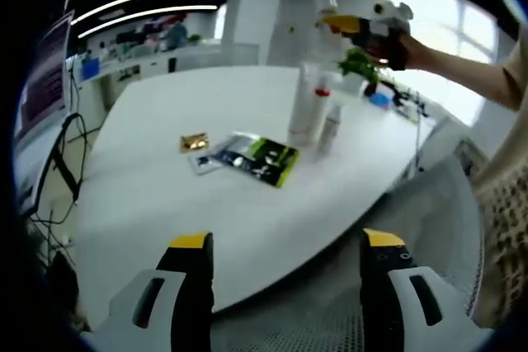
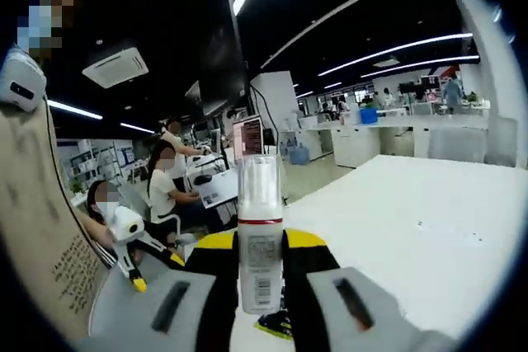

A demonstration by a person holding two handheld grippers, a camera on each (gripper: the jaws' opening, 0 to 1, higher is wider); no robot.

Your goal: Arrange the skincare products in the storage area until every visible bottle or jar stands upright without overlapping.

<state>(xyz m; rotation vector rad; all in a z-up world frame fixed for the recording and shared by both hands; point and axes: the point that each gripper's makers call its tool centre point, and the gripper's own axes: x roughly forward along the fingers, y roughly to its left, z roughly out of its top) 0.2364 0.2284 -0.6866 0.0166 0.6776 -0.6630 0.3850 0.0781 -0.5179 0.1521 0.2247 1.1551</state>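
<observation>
My right gripper [image 2: 260, 282] is shut on a white pump bottle [image 2: 260, 237] with a red band and a clear cap, held upright in the air. In the left gripper view that gripper [image 1: 373, 32] holds the bottle [image 1: 326, 4] high over the table's far side. Below it a tall white bottle [image 1: 307, 106] and a shorter one [image 1: 330, 128] stand upright close together on the white table [image 1: 165, 204]. Flat dark and green sachets [image 1: 257, 157] and a small gold item [image 1: 195, 142] lie left of them. My left gripper [image 1: 286, 253] is open, low at the table's near edge.
A mesh chair back [image 1: 445, 228] sits at the table's right edge, and a person's arm [image 1: 462, 63] reaches in from the right. Cables and a monitor [image 1: 45, 80] stand to the left. Seated people [image 2: 165, 187] and desks are in the background.
</observation>
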